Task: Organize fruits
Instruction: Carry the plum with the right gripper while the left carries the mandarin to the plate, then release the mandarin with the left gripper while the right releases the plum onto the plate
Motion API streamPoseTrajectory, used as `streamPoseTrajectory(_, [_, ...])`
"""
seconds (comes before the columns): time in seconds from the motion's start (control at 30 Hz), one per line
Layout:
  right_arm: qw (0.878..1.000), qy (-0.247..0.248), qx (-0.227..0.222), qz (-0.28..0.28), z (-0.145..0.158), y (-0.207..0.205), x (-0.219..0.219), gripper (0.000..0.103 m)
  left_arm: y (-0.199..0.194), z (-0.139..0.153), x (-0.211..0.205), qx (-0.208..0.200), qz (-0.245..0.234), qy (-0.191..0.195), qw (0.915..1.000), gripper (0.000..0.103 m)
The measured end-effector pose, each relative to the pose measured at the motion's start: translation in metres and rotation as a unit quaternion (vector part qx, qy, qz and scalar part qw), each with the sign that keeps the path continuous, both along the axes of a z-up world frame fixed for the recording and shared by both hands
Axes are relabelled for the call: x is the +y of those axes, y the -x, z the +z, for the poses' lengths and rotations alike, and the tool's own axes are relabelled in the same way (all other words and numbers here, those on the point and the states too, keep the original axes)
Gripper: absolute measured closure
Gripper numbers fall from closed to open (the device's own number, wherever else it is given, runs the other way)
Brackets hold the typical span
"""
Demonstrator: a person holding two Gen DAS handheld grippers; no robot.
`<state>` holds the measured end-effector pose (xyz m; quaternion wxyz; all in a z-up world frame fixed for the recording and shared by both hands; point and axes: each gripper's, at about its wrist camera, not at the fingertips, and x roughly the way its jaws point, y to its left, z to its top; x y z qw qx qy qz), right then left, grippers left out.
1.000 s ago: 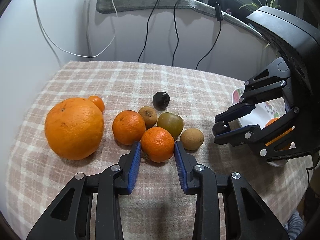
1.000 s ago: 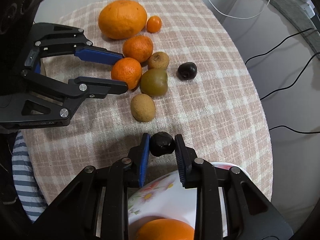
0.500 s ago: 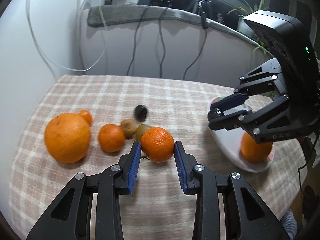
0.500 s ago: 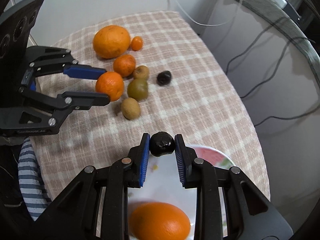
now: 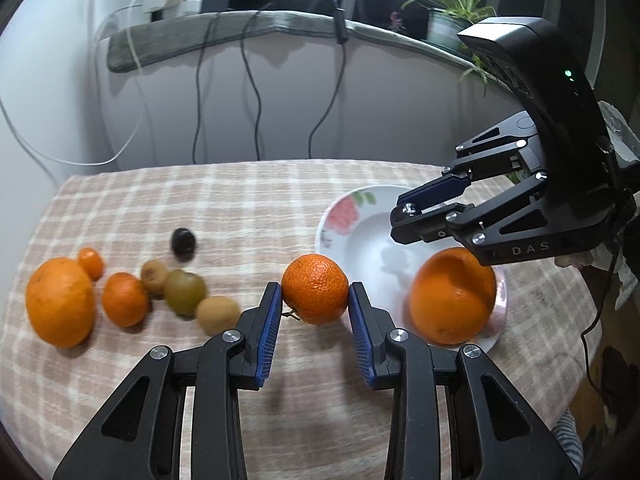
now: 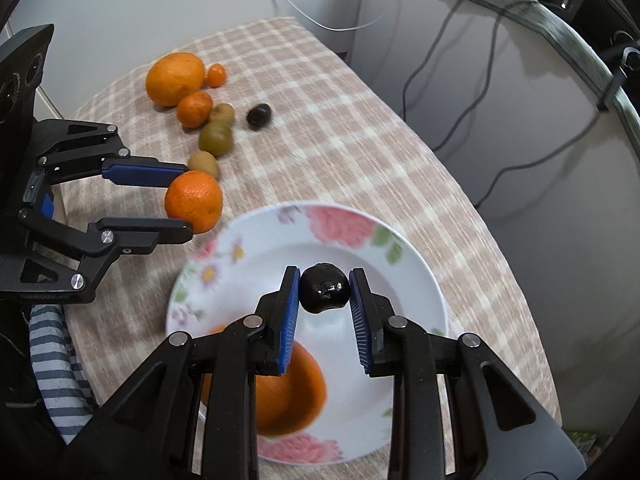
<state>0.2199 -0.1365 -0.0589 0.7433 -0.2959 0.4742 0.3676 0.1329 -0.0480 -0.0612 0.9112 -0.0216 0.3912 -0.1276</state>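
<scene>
My left gripper (image 5: pixel 315 300) is shut on a tangerine (image 5: pixel 315 288), held above the checked tablecloth just left of the flowered white plate (image 5: pixel 352 216). In the right wrist view that tangerine (image 6: pixel 194 201) hangs beside the plate's (image 6: pixel 408 256) near-left rim. My right gripper (image 6: pixel 325 286) is shut on a small dark round fruit (image 6: pixel 325 288) over the middle of the plate; from the left wrist view this gripper (image 5: pixel 412 212) hovers above the plate. A large orange (image 5: pixel 452 296) lies on the plate.
Left on the cloth lie a big orange (image 5: pixel 60 302), a tiny orange (image 5: pixel 91 263), a tangerine (image 5: pixel 125 299), two kiwis (image 5: pixel 217 314), a green fruit (image 5: pixel 185 292) and a dark fruit (image 5: pixel 183 242). Cables hang down the back wall. A striped sleeve (image 6: pixel 56 364) shows at the table edge.
Both grippers have carried their fruits to the right, off the fruit group. The dark fruit now hangs over the plate's middle, and the tangerine has lifted and reached the plate's edge.
</scene>
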Motion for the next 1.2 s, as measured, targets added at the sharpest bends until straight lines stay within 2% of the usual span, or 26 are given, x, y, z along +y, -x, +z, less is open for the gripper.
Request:
streamPoseTrajectory(0.7, [0.999,-0.010,0.007,-0.042,-0.009,-0.008,-0.043,0.077,0.000,0.002,-0.032,0.007,-0.032,-0.012,0.9994,0.071])
streamPoseTrajectory(1.2, [0.999,-0.007,0.004,-0.045,-0.010,-0.004,-0.046,0.077,0.001,0.003,-0.033,0.007,-0.032,-0.009,0.9994,0.070])
